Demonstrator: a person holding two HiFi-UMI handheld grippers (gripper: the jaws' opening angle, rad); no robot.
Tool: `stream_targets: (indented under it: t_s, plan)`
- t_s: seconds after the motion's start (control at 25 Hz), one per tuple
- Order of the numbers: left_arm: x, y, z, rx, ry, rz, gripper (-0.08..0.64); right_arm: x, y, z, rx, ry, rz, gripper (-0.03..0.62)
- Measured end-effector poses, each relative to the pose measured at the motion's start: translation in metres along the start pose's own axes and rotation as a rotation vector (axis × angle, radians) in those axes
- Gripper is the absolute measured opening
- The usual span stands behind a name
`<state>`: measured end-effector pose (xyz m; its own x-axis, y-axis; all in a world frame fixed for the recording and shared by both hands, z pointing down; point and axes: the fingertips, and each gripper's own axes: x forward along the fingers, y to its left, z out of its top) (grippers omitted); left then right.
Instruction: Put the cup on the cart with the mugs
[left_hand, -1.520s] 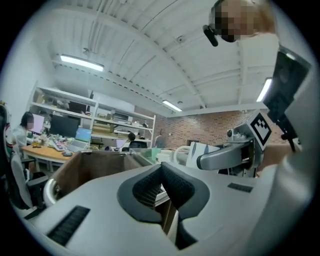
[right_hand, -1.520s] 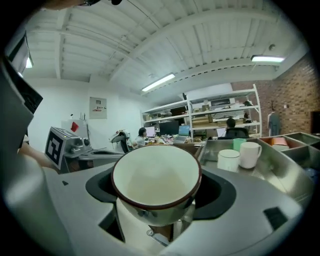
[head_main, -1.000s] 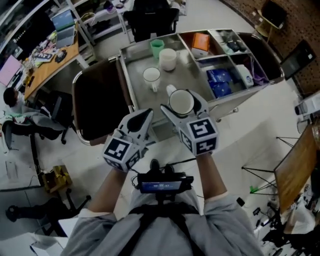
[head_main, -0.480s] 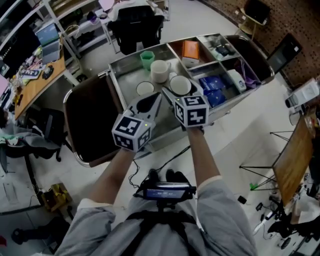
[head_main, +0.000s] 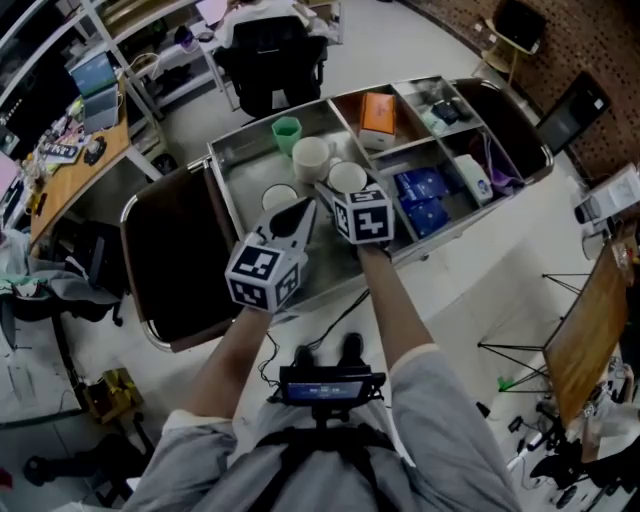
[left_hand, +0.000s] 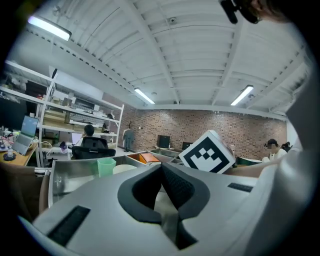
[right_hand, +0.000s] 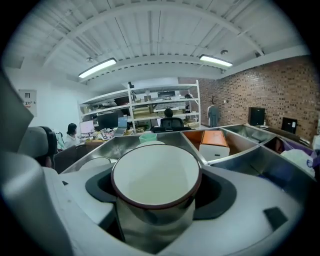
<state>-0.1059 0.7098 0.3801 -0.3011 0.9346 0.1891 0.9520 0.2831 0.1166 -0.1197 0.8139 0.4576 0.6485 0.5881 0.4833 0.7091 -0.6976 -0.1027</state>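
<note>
The right gripper (right_hand: 158, 197) stands wide around the white, dark-rimmed cup (right_hand: 155, 170), and its 2 jaws press the sides and hide the lower wall and base, so I cannot tell whether the cup touches the cart (head_main: 225, 185) floor. The left gripper (left_hand: 161, 172), just left and nearer, has its jaws closed together on nothing and blocks much of the near cart in its own view. In the head view the cup is over the cart's left bay, with a white mug (head_main: 310, 155) just left, a second mug (head_main: 279, 196) by the left gripper's tip and a green cup (head_main: 286, 130) farther off; the marker cube (head_main: 362, 215) covers the right gripper's jaws.
</note>
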Motion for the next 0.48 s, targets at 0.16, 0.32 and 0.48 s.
stream_targets:
  t_s: [0.16,0.32,0.48]
  plan:
    - [0.008,-0.001,-0.001,-0.005,0.002,0.015,-0.003,0.012,-0.010,-0.014,0.002,0.038,-0.009,0.419]
    - [0.011,0.001,0.000,-0.011,-0.003,0.031,-0.003,0.022,-0.012,-0.023,-0.003,0.068,0.001,0.419]
    - [0.014,0.005,-0.003,-0.015,-0.001,0.043,-0.003,0.032,-0.009,-0.035,-0.021,0.096,0.019,0.420]
